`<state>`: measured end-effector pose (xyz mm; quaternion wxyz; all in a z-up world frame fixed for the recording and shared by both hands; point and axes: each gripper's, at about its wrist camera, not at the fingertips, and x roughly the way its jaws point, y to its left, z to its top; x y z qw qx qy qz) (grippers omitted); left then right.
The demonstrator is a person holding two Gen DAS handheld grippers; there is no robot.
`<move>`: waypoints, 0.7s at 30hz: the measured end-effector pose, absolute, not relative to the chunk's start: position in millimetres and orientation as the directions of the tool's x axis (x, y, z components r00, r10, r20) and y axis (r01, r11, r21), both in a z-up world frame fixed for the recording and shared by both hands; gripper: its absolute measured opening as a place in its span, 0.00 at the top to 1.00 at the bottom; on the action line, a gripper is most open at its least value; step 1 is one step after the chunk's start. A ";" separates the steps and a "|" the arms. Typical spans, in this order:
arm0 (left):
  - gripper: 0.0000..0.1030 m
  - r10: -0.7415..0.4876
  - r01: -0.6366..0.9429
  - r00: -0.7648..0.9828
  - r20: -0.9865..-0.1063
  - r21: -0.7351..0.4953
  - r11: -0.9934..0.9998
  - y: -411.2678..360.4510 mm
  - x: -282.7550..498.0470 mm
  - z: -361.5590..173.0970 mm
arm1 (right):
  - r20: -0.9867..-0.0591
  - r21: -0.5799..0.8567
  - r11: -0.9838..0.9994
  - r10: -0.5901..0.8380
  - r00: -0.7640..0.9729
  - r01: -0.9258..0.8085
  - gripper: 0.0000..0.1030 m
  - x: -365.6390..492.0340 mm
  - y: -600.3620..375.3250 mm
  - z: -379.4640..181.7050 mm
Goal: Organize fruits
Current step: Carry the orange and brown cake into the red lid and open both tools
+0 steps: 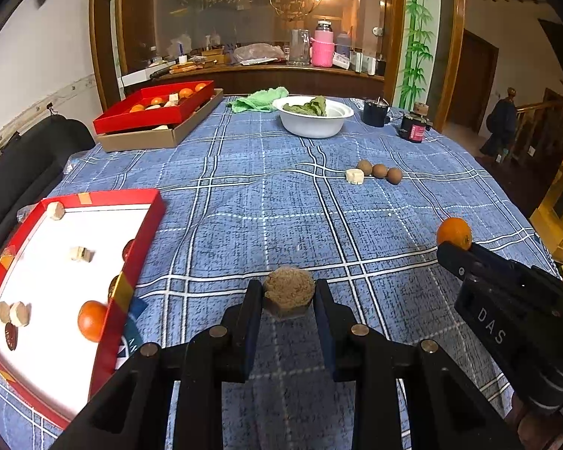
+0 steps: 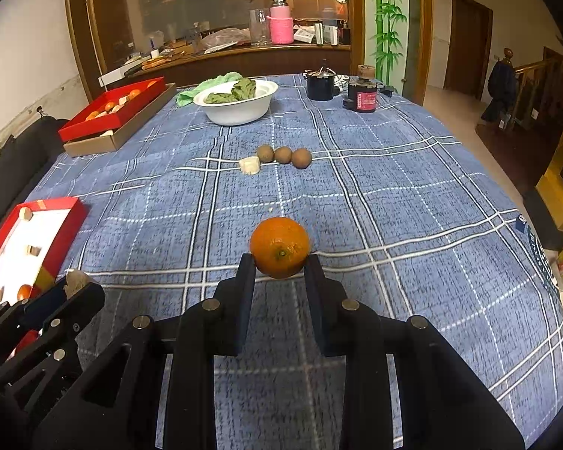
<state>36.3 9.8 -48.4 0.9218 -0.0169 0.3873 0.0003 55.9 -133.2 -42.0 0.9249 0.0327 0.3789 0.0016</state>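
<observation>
Where left view differs, tray (image 1: 146, 221) interior

Red tray (image 1: 139, 240) runs off the left edge; its wall half-hides two dark fruits (image 1: 128, 249). Counter clutter (image 1: 214, 54) behind the glass is too blurred to name.

R gripper (image 2: 279, 262) centre-bottom of frame, both pads clamped on an orange (image 2: 280, 246), stem end facing the cam, held above the blue plaid tablecloth (image 2: 413, 225). Lower left, L gripper (image 2: 75, 285) pokes in w/ a tan chunk (image 2: 74, 280) pinched at its tips. Behind it at left edge, red tray (image 2: 77, 212) w/ white floor, few small pieces plus an orange fruit inside. Mid-frame above the orange: three brown round fruits (image 2: 283, 155) in a row, pale chunk (image 2: 250, 165) just left of them. Upper centre, white bowl (image 2: 240, 110) w/ green leaves. Upper left, red box (image 2: 105, 122) sitting in a brown box.
</observation>
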 end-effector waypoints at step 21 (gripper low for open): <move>0.74 0.004 -0.044 0.706 -0.709 -0.039 0.998 33.1 11.0 -44.3 | -0.713 0.071 0.997 0.057 0.699 -0.009 0.75 17.2 -118.3 -50.7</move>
